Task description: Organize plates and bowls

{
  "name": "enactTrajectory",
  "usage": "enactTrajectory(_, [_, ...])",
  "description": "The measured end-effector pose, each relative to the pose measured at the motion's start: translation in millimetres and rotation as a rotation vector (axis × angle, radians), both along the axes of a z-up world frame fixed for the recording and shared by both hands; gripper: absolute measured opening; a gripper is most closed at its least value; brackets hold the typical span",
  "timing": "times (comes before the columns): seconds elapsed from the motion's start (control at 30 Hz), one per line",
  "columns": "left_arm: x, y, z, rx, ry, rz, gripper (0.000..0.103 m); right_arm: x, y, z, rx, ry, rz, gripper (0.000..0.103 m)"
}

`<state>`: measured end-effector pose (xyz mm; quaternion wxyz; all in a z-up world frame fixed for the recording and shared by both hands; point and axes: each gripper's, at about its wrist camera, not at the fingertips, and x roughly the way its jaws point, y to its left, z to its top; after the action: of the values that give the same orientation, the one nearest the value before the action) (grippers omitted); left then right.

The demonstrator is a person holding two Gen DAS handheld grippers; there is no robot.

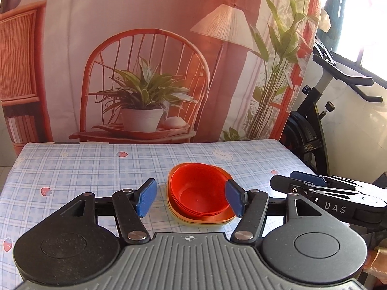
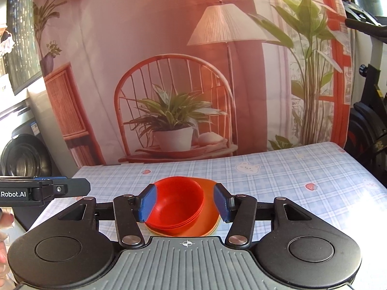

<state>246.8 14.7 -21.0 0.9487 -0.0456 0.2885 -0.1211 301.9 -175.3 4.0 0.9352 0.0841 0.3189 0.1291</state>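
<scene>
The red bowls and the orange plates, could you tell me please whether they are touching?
Touching. The left wrist view shows the nested red bowls sitting directly on the stack of orange plates, with no gap beneath them.

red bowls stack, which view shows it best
Left wrist view: the red bowls show whole between the open tongs, nested on the plates. The right wrist view has a blue pad covering the stack's left edge.

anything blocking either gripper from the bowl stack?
Nothing visible. The red bowls sit nested on the orange plates, alone on the checked tablecloth. The left gripper and the right gripper are both open, with only bare cloth between their fingers and the stack.
</scene>
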Motion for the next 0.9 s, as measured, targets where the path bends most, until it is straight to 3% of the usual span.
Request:
enactTrajectory(0.13, [-20.6,-0.2,12.7,0.015,-0.047,0.025,0.079,-16.0,-1.6,15.5,-0.005,-0.025,-0.004,0.057])
enactTrajectory(0.23, [-35.6,-1.9,23.9,0.029,-0.072,0.038,0.08,-27.6,-1.8,29.4,-0.004,-0.032,-0.006,0.065])
enactTrajectory(0.33, [-50.9,-1.9,36.1,0.032,-0.1,0.046,0.081,-41.2,-2.6,46.5,-0.005,-0.055,-0.001,0.075])
enactTrajectory(0.5, [-79.9,-3.6,60.3,0.056,-0.153,0.072,0.086,-62.7,-5.6,76.7,0.009,-0.094,0.012,0.102])
enactTrajectory(0.77, [-125.9,-15.6,96.6,0.164,-0.228,0.173,0.088,-101.7,-6.7,119.5,-0.019,-0.145,0.01,0.102])
enactTrajectory(0.9, [-152.3,-16.5,114.5,0.164,-0.263,0.169,0.091,-118.7,-8.5,134.9,-0.026,-0.161,-0.002,0.102])
